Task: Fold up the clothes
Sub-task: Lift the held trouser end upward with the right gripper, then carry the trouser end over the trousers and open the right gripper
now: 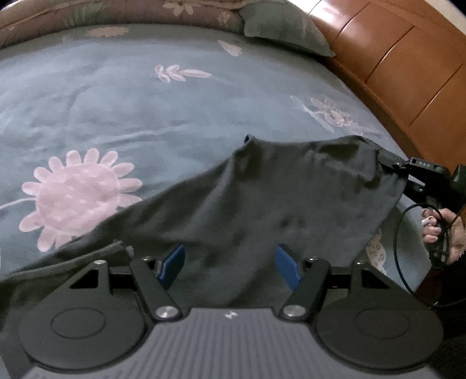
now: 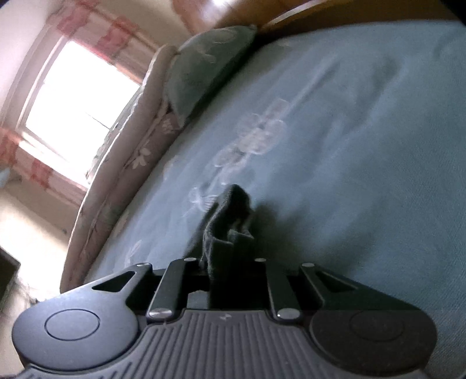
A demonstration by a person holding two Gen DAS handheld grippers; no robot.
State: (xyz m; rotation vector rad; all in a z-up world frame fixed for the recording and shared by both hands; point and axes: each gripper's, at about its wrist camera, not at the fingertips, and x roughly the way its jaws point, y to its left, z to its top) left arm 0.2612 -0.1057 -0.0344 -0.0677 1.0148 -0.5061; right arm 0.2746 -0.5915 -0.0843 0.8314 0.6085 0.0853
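We see the garment (image 1: 262, 198) lying on the bed (image 1: 145, 116), its far right corner lifted; the pillow (image 1: 279, 26) apparently sits behind, against the headboard (image 1: 393, 58).

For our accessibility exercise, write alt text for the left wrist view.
A dark garment lies across a blue floral bedspread, one corner pinched and lifted by the right gripper at the right edge. The left gripper hovers open over the cloth, with a wooden headboard behind.
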